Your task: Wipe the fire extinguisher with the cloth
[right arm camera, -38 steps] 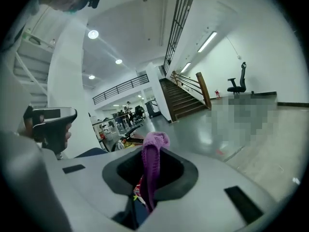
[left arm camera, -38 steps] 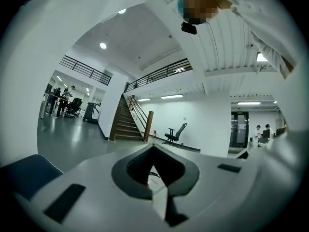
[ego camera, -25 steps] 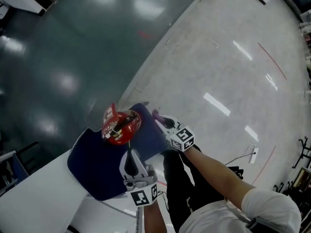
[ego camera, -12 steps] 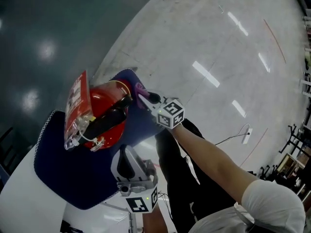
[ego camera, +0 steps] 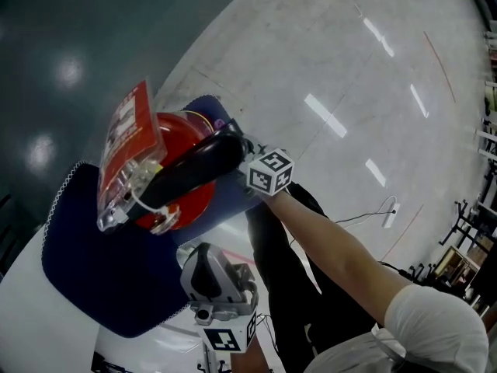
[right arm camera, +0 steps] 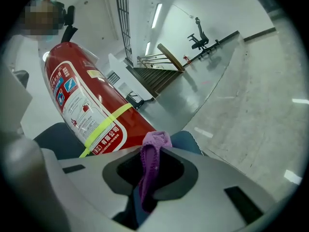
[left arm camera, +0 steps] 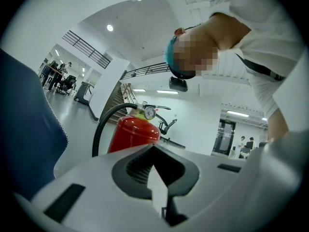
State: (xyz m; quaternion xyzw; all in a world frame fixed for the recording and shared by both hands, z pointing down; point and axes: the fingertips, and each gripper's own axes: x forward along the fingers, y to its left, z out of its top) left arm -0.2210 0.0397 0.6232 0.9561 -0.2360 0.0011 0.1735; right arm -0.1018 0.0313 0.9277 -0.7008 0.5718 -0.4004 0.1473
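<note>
Position decides the coming stroke: the red cylindrical fire extinguisher [ego camera: 180,134] stands on a dark blue mat with a pale scalloped edge [ego camera: 101,278], which lies on the white bench [ego camera: 31,317]. Its long axis looks upright, so in the head view it points almost at the camera, with the black rubber hose [ego camera: 194,169] and a clear tag pocket holding a red card [ego camera: 124,154] at its top. The right hand-held gripper [right arm camera: 150,170] is clamped on a bunched purple knitted cloth [right arm camera: 153,153], a little blue fabric showing under the purple. In its own view the labelled red wall with a yellow-green band rises just ahead at about 11 o'clock. In the head view this gripper sits at roughly 3 o'clock of the cylinder, just beside it; whether the cloth touches the paint I cannot tell. The left hand-held gripper [ego camera: 206,261] waits at about 5 o'clock of the cylinder, a little apart, jaws brought together with nothing between them. Its view looks up at the gauge and hose. The right gripper is nearer and carries the cloth, so I judge that the wipe falls to it: press the purple wad to the near wall and draw it along the upright axis. The left could steady the body, since a sideways push might tip it.
</note>
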